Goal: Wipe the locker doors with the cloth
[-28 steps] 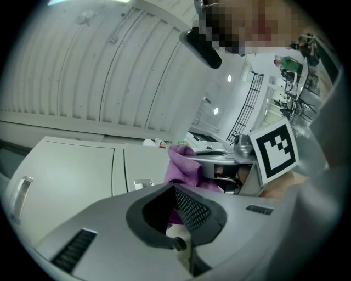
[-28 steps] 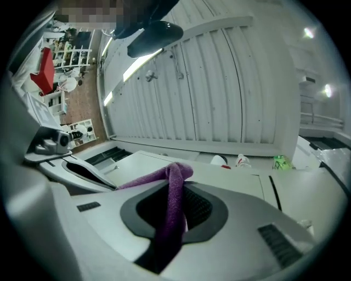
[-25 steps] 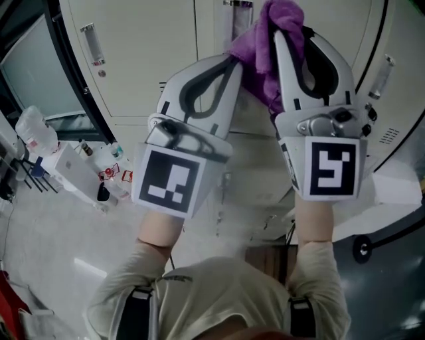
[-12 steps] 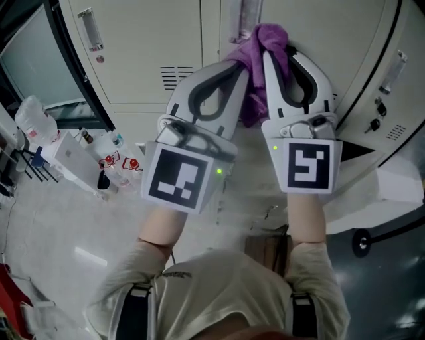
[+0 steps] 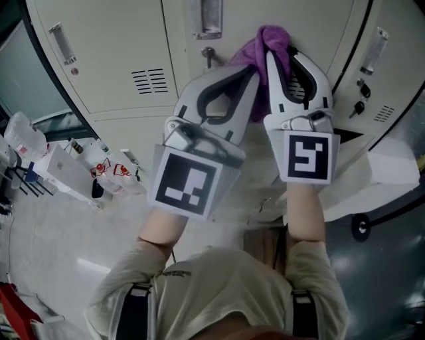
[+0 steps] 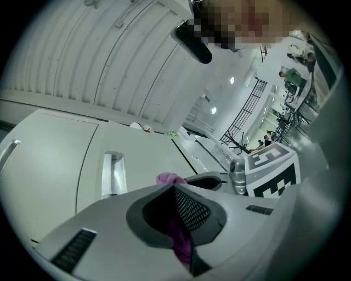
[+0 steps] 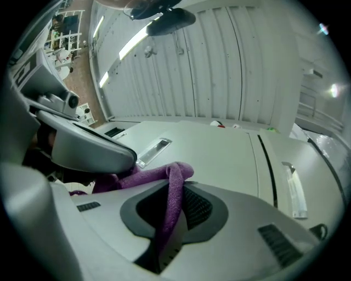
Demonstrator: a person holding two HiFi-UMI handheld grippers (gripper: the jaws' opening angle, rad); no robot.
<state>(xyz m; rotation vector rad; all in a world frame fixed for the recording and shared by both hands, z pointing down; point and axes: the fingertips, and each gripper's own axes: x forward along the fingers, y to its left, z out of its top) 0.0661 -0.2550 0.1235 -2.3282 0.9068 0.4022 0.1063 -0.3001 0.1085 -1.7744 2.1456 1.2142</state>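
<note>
A purple cloth [image 5: 264, 41] is bunched against the cream locker door [image 5: 133, 40], just right of its recessed handle [image 5: 206, 18]. My left gripper [image 5: 250, 72] and right gripper [image 5: 281, 56] stand side by side, both shut on the cloth. In the left gripper view the cloth [image 6: 182, 241] runs between the shut jaws, with the door [image 6: 55, 159] and handle [image 6: 112, 173] beyond. The right gripper view shows a rolled strip of cloth [image 7: 173, 203] pinched in the jaws and stretching left to the left gripper [image 7: 82, 145].
Vent slots [image 5: 149, 80] and a bar handle [image 5: 60, 44] are on the left door. The right door has a handle [image 5: 372, 50] and hanging keys [image 5: 362, 89]. Bottles and small items [image 5: 99, 176] lie on the floor at left; a white base and wheel [image 5: 362, 227] at right.
Both grippers, still holding the cloth, have slid right and a little down across the door: the recessed handle now lies left of the cloth, and the vent slots have come into view.
</note>
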